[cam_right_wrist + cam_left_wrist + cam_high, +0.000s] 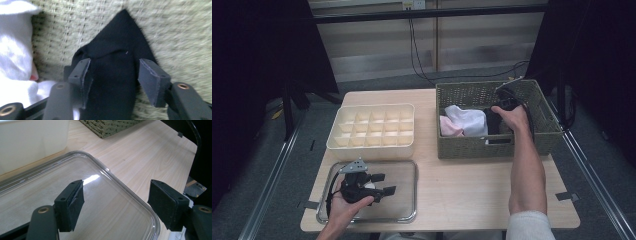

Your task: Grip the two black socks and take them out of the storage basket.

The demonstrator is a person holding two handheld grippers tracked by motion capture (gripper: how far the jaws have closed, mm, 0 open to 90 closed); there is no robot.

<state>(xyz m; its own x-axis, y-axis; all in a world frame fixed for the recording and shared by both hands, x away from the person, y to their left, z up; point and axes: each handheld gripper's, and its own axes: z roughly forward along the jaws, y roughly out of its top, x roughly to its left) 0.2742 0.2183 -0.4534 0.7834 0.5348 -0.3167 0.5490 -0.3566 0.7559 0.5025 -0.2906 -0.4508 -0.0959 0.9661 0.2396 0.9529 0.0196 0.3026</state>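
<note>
The right gripper [113, 82], jaws spread and unclenched, straddles the black cloth [117, 57] at the wicker basket's [462, 145] three-o'clock end. Closing shallow could pinch only a fold, which would slip. The left gripper [116, 205] hangs open above the clear tray [140, 202].

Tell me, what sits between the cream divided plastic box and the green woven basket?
Nothing: the high view shows bare wooden table between divided box and basket.
</note>
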